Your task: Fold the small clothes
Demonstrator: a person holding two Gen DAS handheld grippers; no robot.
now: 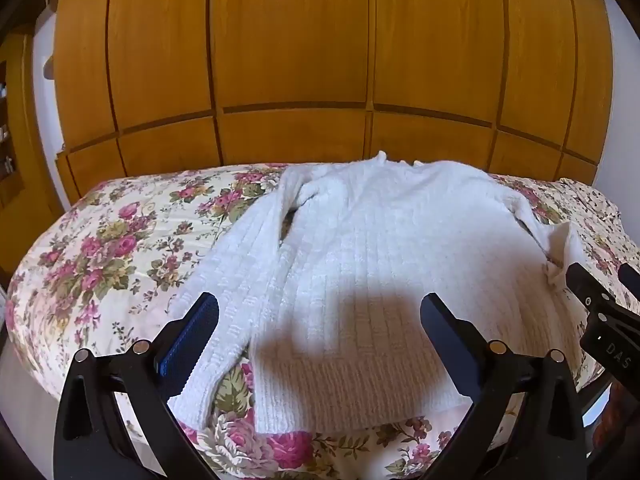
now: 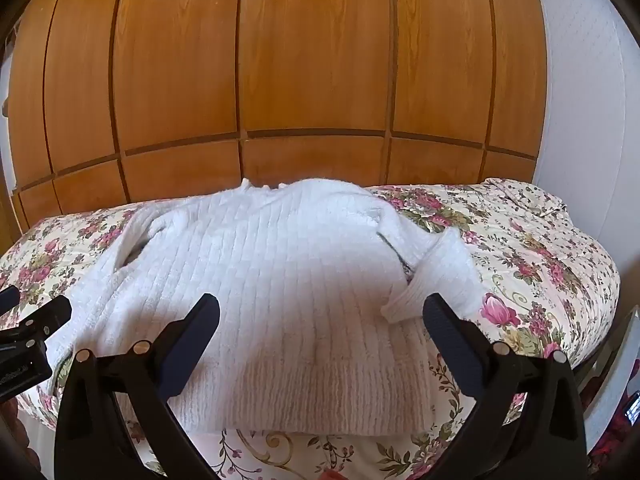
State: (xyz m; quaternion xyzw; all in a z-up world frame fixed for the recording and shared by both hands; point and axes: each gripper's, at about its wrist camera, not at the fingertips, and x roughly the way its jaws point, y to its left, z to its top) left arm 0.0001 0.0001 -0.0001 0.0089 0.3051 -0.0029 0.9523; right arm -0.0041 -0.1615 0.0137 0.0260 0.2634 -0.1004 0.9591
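Observation:
A white ribbed knit sweater (image 1: 360,248) lies flat on the floral bedspread (image 1: 100,240), collar toward the wardrobe, hem toward me. Its left sleeve (image 1: 240,280) lies straight along the body. Its right sleeve (image 2: 440,272) is bent back, with the cuff resting near the body. My left gripper (image 1: 320,312) is open and empty above the lower left of the sweater. My right gripper (image 2: 320,312) is open and empty above the lower right, its right finger close to the cuff. The sweater also shows in the right wrist view (image 2: 260,260). The right gripper's body shows in the left wrist view (image 1: 600,312).
A tall wooden wardrobe (image 1: 292,60) stands behind the bed. The bedspread (image 2: 540,248) stretches to the right, where it is rumpled near a white wall (image 2: 588,120). The bed's near edge runs just below the sweater's hem.

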